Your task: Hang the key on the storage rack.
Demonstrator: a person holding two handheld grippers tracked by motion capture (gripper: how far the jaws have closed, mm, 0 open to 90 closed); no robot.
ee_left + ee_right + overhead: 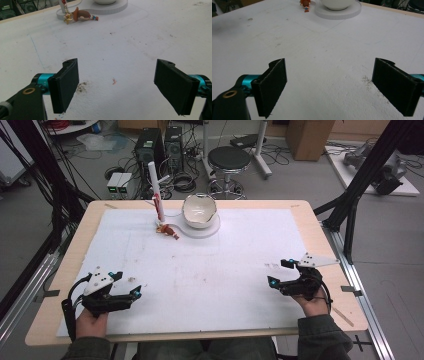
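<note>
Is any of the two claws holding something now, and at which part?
Nothing is held. The left claw and the right claw are both open, with bare table between the jaws.

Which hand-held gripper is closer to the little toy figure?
The left hand-held gripper. The toy figure lies left of the bowl at the table's far side, so the right hand-held gripper sits farther from it.

White sheet on a tan wood table, speckled with dark smudges. White bowl on a white base; small toy brown and orange. Grippers black with teal fittings: left, right.
</note>
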